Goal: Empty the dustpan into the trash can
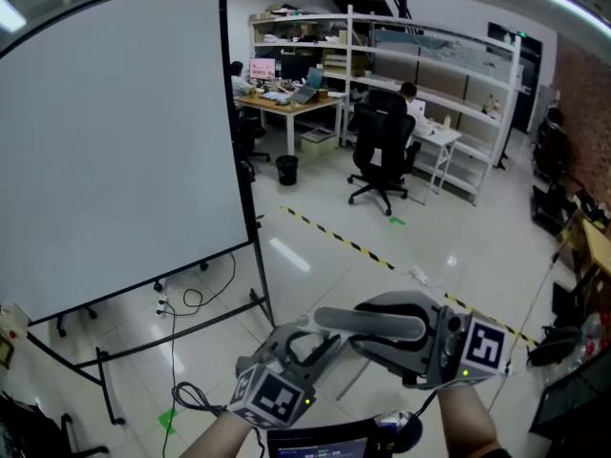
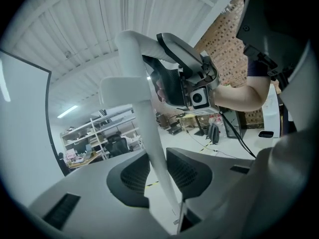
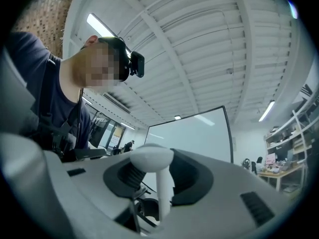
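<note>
Dustpan handle [image 1: 370,323] lies level, below and right of the white screen [image 1: 115,132]; your left gripper [image 2: 158,178] pinches its shaft, and your right gripper [image 3: 158,183] clamps its rounded end.

In the left gripper view the handle [image 2: 149,128] is sinking behind the body of the left tongs [image 2: 159,177], so its lower end is not showing. In the right gripper view the right tongs [image 3: 158,178] are covering everything below its rounded top and a short stem. In the head view both forearms [image 1: 468,426] and a lit screen [image 1: 317,445] are running off the bottom edge. The people [image 1: 410,98] at the far bench [image 1: 286,103] are showing too small to tell what they are doing.
</note>
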Action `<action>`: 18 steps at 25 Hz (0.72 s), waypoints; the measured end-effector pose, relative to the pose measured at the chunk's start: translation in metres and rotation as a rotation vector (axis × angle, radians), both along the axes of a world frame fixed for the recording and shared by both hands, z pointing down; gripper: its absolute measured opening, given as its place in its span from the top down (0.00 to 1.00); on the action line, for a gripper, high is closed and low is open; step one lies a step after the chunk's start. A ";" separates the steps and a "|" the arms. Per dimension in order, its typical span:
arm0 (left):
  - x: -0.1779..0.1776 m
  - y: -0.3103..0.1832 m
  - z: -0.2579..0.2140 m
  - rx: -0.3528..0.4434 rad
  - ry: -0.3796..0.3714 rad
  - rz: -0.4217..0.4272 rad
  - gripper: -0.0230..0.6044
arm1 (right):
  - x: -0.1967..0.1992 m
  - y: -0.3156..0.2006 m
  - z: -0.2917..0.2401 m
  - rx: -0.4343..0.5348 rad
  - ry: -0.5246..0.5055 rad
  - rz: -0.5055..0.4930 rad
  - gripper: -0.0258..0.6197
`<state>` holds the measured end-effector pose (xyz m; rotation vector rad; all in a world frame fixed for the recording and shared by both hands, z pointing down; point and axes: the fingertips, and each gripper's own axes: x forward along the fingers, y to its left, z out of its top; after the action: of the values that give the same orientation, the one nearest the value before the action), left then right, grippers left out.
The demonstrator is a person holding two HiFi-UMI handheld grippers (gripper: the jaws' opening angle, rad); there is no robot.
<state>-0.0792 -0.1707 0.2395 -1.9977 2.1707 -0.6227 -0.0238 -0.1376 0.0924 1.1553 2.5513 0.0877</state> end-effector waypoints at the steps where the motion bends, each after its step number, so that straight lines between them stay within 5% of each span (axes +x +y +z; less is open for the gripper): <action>1: -0.004 -0.001 -0.001 -0.003 0.002 -0.008 0.79 | -0.004 -0.001 0.000 0.000 0.001 -0.008 0.73; 18: -0.034 0.029 0.009 -0.053 0.005 -0.169 0.79 | -0.030 0.009 0.021 -0.033 0.094 -0.192 0.73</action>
<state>-0.1135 -0.1418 0.2484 -1.8556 2.3676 -0.7046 -0.0540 -0.1291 0.1136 1.4148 2.4964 -0.0566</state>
